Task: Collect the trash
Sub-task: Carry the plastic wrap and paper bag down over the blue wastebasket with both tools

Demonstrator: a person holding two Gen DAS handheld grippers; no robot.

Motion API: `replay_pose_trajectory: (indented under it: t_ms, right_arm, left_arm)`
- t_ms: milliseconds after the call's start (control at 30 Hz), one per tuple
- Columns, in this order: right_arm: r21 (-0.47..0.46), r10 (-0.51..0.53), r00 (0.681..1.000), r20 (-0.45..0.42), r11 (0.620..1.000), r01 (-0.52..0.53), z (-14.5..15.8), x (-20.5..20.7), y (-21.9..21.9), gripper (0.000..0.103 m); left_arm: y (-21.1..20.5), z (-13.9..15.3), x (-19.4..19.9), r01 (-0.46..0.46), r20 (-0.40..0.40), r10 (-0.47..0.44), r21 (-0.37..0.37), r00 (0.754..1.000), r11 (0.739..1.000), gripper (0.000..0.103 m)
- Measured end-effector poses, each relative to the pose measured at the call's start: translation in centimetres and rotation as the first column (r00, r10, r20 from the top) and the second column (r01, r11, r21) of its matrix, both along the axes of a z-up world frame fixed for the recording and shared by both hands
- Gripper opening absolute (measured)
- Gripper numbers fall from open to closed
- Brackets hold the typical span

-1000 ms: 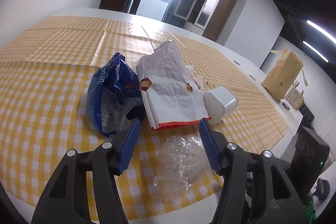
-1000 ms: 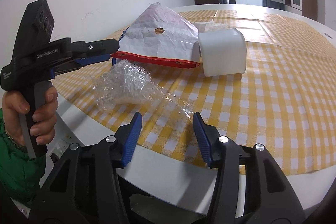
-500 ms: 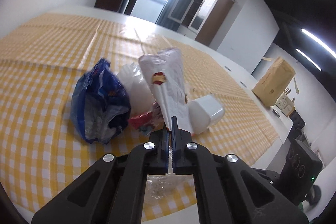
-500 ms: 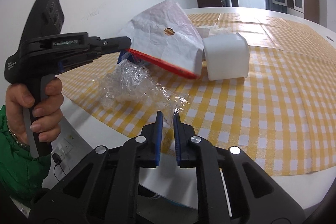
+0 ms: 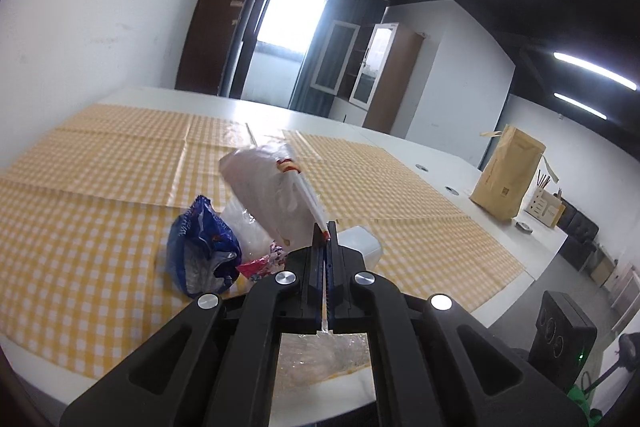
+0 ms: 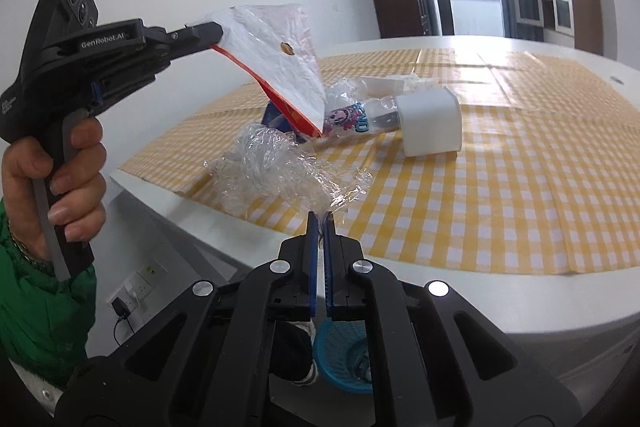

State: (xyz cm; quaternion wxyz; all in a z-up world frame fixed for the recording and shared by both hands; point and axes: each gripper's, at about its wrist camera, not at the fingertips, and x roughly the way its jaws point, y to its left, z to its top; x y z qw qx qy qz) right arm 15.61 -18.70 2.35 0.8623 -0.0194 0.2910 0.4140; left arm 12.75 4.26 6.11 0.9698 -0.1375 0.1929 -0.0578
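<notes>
My left gripper point(image 5: 325, 227) is shut on the red-edged rim of a white paper bag point(image 5: 272, 187), which hangs lifted above the yellow checked cloth. From the right wrist view the same left gripper point(image 6: 216, 31) holds that white bag point(image 6: 280, 67) up by its corner. My right gripper point(image 6: 319, 217) is shut on a corner of crumpled clear plastic film point(image 6: 276, 171), raised off the table edge. On the cloth lie a blue snack bag point(image 5: 200, 247), a clear printed wrapper point(image 6: 352, 115) and a white tub point(image 6: 432, 125) on its side.
A brown paper sack point(image 5: 506, 179) stands on the far right of the white table point(image 5: 440, 163). A blue basket point(image 6: 344, 359) sits on the floor below the table edge. A hand in a green sleeve point(image 6: 40, 307) holds the left gripper's handle.
Both grippers went from open to shut, the left on the white bag's rim, the right on the clear film. Both then rose, lifting bag and film off the cloth.
</notes>
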Motion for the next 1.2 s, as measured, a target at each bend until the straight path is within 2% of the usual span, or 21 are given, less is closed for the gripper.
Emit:
replay_pose_trajectory:
  t_ms: [133,400,833,1000,1200]
  right_arm:
    - [0.013,0.004,0.999,0.037,1.000,-0.004,1.5,-2.0,-0.9,0.002]
    - [-0.014,0.026,0.999,0.038,1.000,-0.025,1.6,-5.8,-2.2,0.002]
    - [-0.087,-0.067,0.998,0.021,0.994,0.069,-0.6,-8.3,-5.7,0.002]
    - [-0.116,-0.087,0.996,0.011,0.989,0.088,-1.7,-8.9,-6.3,0.002]
    - [-0.143,-0.114,0.993,0.011,0.983,0.114,-2.5,-9.7,-7.2,0.002]
  left_arm:
    - [-1.2,1.6,-3.3,-0.003,0.058,-0.001,0.053,0.998,0.999,0.000]
    - [-0.8,2.8,-7.2,-0.033,0.098,0.026,0.061,0.995,0.998,0.000]
    - [-0.8,2.6,-11.8,-0.021,0.085,0.013,0.089,0.996,0.996,0.000]
    - [-1.4,2.3,-14.1,0.014,0.083,-0.021,0.087,0.996,0.996,0.000]
    - [-3.2,0.6,-16.6,0.068,0.040,-0.074,0.125,0.996,0.990,0.000]
